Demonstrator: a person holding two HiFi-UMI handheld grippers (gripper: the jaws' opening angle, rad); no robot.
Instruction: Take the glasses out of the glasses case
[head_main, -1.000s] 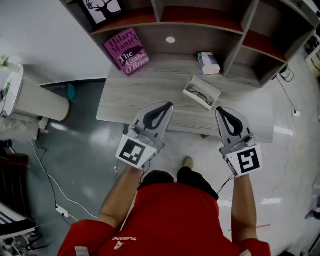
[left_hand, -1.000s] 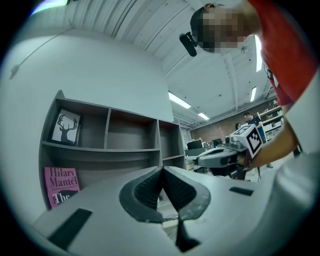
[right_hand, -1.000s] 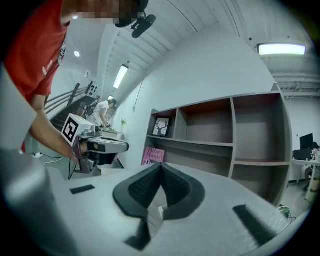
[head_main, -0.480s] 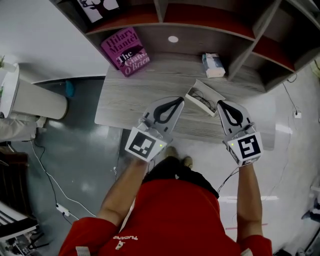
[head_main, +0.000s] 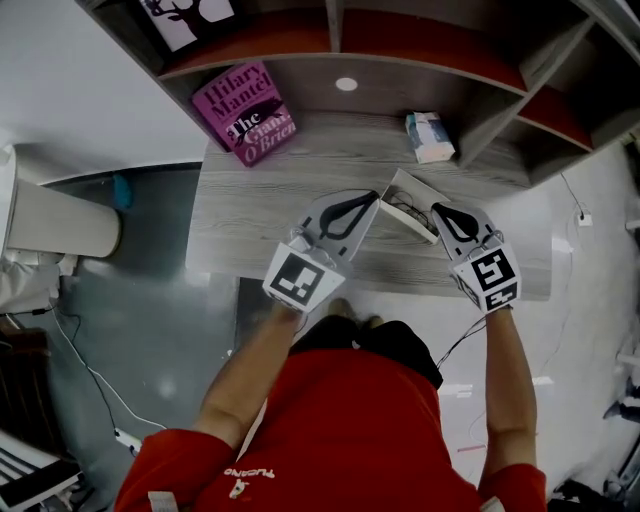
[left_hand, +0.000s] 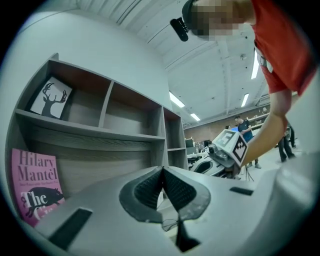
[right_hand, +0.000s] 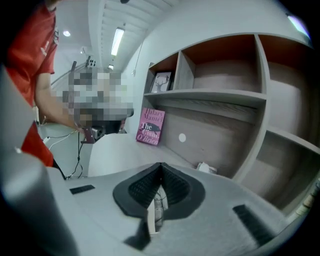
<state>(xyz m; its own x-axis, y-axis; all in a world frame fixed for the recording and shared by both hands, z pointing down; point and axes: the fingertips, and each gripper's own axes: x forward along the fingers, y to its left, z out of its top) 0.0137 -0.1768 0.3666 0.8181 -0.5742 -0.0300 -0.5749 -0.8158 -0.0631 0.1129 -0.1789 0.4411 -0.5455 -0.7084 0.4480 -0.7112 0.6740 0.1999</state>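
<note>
The white glasses case lies open on the desk, with dark-framed glasses inside. It sits between the left gripper and right gripper, each with its jaws pressed together.

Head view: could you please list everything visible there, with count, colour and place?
Desk: one, grey wood, centre.
Shelf unit: one, grey with red-brown insides, behind desk.
Book: one, pink, desk's back left.
Small box: one, white-blue, desk's back right.
Glasses case: one, white, open, between gripper tips.
Glasses: one pair, dark-framed, inside case.
Deer picture: one, black-on-white, upper shelf.
Left hand-held gripper: one, grey, jaws together, left of case.
Right hand-held gripper: one, grey, jaws together, right of case.
</note>
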